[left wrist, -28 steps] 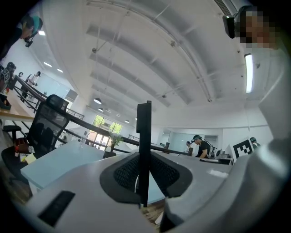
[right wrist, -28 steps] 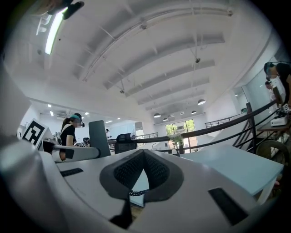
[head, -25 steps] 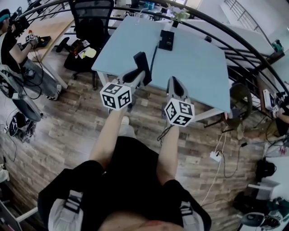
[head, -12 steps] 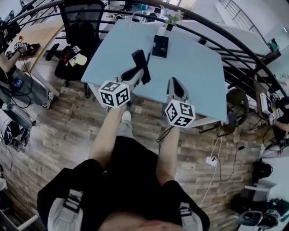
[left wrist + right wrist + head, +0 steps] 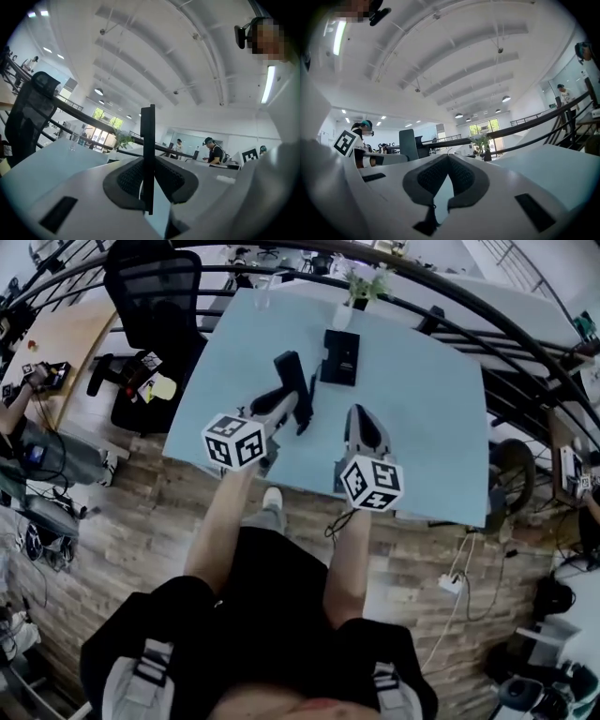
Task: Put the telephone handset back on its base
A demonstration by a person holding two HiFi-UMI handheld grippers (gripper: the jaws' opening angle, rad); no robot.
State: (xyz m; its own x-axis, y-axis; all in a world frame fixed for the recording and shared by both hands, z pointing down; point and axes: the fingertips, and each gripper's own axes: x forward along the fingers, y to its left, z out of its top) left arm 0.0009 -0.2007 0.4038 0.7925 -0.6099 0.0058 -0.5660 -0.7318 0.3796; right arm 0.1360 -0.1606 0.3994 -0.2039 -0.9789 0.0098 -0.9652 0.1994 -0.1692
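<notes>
Left tongs (image 5: 296, 409) clamp handset (image 5: 289, 367), right tongs (image 5: 359, 414) shut; both nearer the base (image 5: 339, 357) now.

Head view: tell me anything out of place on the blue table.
The handset is off its base: the left gripper holds it clamped over the table, on the near side of the base. Nothing else stands out.

Black handset (image 5: 292, 382), black base (image 5: 339, 357), pale blue table (image 5: 422, 409), brown plank floor (image 5: 141, 512)
</notes>
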